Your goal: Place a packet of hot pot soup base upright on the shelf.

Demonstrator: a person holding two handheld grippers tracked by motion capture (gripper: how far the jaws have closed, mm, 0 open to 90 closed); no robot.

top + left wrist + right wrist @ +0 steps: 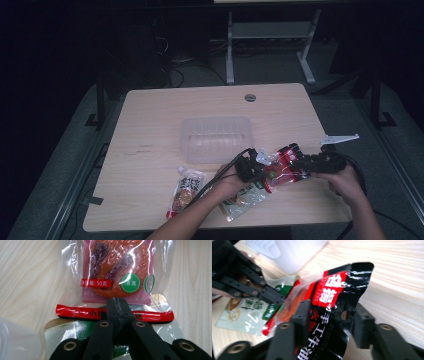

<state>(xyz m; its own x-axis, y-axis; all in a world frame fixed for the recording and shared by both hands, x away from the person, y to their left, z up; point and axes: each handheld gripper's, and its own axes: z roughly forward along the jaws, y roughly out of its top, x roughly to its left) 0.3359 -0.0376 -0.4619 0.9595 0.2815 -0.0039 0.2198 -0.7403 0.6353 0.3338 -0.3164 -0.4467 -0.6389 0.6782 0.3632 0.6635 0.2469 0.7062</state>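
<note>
A red-and-black snack packet (282, 162) hangs above the table's front right part, between my two grippers. My left gripper (259, 169) is shut on the packet's red sealed edge (75, 312); through the clear side, orange-red food (115, 270) shows. My right gripper (332, 306) comes in from the right with its jaws apart. The packet's black printed end (337, 315) lies between its jaws, and the pads do not visibly press on it. The left gripper (278, 298) pinches the packet's far corner in the right gripper view.
A clear plastic container (216, 139) stands at the table's middle. A green-and-white packet (245, 197) lies under the left hand, and another snack packet (187, 192) lies to its left near the front edge. A white bracket (340, 138) sticks out at the table's right edge.
</note>
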